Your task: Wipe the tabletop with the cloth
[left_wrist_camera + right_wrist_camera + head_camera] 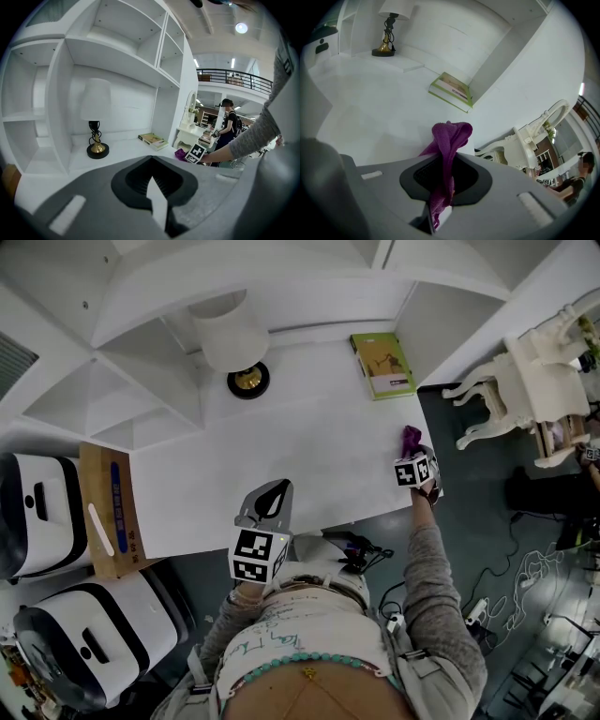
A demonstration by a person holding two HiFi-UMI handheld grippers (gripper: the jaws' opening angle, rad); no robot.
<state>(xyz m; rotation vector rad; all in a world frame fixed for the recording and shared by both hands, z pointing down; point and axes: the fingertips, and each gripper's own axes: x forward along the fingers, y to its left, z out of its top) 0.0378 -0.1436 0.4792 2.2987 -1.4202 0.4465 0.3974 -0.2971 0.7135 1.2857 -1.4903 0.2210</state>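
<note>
— At 3 o'clock on the white table [309, 456], right by its edge, what do the right tongs [414, 448] have?

— The purple cloth [449, 140]. Their 2 jaws are closed on it, pinching a bunched fold. A loose hump stands up past the tips and a tail hangs back between the jaws.

— And the left tongs [269, 495]?

— At 6 o'clock, over the near edge, jaws drawn together with nothing between them.

— How will the cloth handle?

— Soft, light and limp, I'd judge. The weave looks grippy, so it shouldn't slide out. Pinched in a wad, though, it offers only a small face to the table. A hold nearer 1 edge would let more of it spread flat.

— Anything in its path?

— A lamp [239, 343] at 11 o'clock and a green book [382, 364] at 1 o'clock, both well apart from the cloth. The wide middle lies open, and I'd say the wiping has barely begun.
</note>
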